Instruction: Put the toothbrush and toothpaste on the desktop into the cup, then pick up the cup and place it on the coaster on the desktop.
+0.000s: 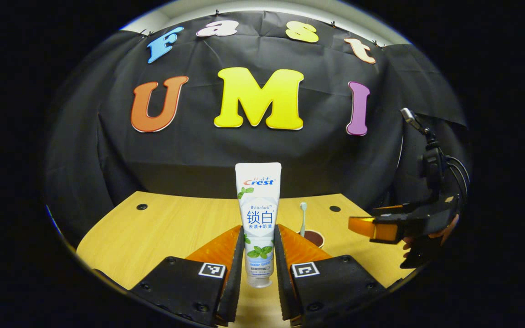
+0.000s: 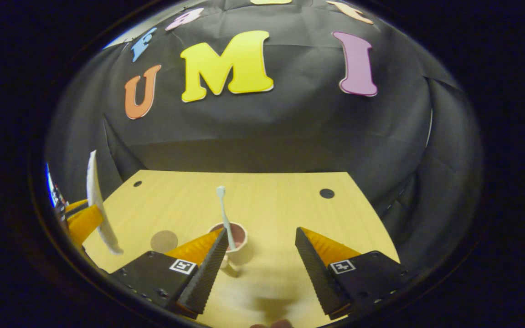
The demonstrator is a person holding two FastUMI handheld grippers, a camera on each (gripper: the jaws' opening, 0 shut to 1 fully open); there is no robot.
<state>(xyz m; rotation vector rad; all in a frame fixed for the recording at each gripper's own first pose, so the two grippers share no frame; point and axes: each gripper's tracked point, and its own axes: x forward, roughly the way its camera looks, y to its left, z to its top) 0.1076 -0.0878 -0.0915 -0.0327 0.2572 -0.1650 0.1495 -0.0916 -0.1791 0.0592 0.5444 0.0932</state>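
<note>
My left gripper (image 1: pixel 259 248) is shut on a white toothpaste tube (image 1: pixel 258 218), held upright above the wooden desktop (image 1: pixel 171 228) with its cap pointing down. Behind it stands the cup (image 1: pixel 313 237) with the toothbrush (image 1: pixel 303 217) upright inside. In the right gripper view the cup (image 2: pixel 237 238) with the toothbrush (image 2: pixel 224 215) stands just beyond my left finger. My right gripper (image 2: pixel 259 243) is open and holds nothing. The round grey coaster (image 2: pixel 164 241) lies flat on the desktop, left of the cup. The toothpaste tube (image 2: pixel 96 205) and left gripper appear at the far left edge.
In the left gripper view the right gripper (image 1: pixel 381 228), with a hand behind it, hovers at the right over the desk's edge. Two dark round holes (image 2: pixel 326 193) mark the desk's back corners. The black cloth wall closes off the back.
</note>
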